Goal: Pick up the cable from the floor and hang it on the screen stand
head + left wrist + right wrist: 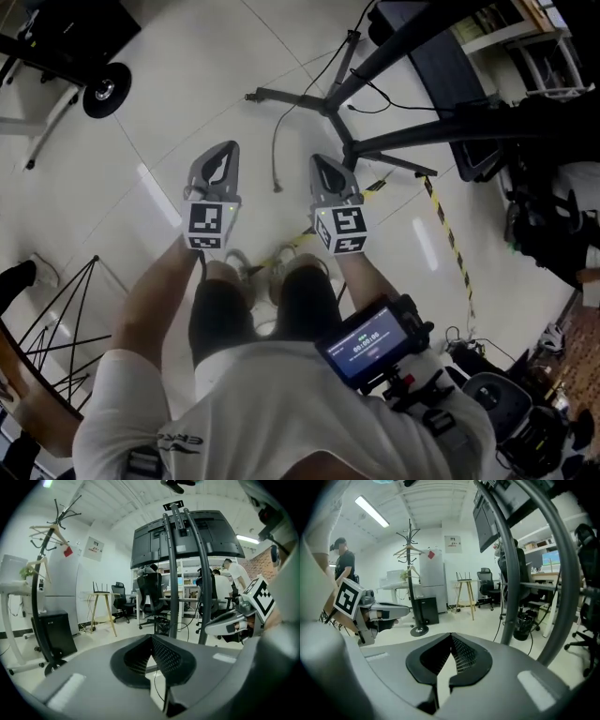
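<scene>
A thin grey cable [275, 145] lies curved on the pale floor, in front of and between my two grippers. Its far end runs toward the dark legs of the screen stand [330, 101]. My left gripper [222, 157] hovers just left of the cable, shut and empty. My right gripper [320, 164] hovers just right of it, also shut on nothing. In the left gripper view the shut tips [151, 637] point at the stand's poles [174, 573] and the dark screen [187, 536] above. In the right gripper view the closed tips [451, 637] sit beside the stand's poles [513, 573].
Black cables trail around the stand's feet [375, 94]. Yellow-black tape [446, 228] crosses the floor at right. A caster wheel [105, 89] stands at the far left and a black wire frame [56, 328] at the near left. A coat rack [411, 573], chairs and a person [344, 562] stand further off.
</scene>
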Demonstrator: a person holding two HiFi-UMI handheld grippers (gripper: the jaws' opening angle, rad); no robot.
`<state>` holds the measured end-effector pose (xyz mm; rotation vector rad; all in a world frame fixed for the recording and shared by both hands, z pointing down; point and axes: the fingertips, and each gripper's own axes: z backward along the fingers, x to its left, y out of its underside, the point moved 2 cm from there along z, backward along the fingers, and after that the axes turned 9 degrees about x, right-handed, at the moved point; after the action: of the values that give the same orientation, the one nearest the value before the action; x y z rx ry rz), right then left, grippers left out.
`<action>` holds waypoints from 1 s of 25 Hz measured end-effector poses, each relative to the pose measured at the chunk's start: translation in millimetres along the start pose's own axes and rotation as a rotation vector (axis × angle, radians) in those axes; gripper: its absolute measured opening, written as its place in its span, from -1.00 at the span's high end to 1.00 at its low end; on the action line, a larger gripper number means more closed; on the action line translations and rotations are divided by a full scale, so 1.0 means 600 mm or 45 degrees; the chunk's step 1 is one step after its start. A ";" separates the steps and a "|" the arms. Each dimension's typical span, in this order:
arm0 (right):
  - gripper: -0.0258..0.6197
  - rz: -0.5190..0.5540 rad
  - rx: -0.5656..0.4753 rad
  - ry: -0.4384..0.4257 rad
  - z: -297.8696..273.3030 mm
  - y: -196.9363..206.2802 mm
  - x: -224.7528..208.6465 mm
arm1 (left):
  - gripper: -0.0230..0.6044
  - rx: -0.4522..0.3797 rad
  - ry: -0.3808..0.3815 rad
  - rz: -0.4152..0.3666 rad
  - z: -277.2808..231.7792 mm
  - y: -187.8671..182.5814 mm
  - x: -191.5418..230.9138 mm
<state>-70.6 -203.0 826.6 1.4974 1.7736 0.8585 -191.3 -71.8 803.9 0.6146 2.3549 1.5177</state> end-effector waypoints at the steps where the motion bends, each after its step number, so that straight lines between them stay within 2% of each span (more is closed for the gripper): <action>1: 0.88 -0.004 0.003 0.006 -0.026 0.031 -0.005 | 0.92 -0.002 0.002 0.002 -0.020 0.033 0.004; 7: 0.88 -0.002 0.026 0.026 -0.179 0.209 -0.045 | 0.92 -0.010 0.027 0.042 -0.148 0.219 0.034; 12: 0.88 -0.001 0.043 0.024 -0.292 0.328 -0.073 | 0.92 -0.014 0.045 0.047 -0.241 0.338 0.053; 15: 0.86 0.004 0.045 0.022 -0.339 0.373 -0.080 | 0.92 -0.023 0.044 0.019 -0.279 0.389 0.056; 19: 0.85 -0.014 0.059 0.023 -0.383 0.405 -0.084 | 0.92 0.030 0.070 -0.018 -0.317 0.445 0.052; 25: 0.83 -0.003 0.148 -0.023 -0.419 0.474 -0.064 | 0.92 0.160 0.182 -0.146 -0.353 0.529 0.011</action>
<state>-112.0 -221.2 1205.6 1.5714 1.8387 0.7499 -226.8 -122.7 1180.5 0.4017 2.5604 1.4157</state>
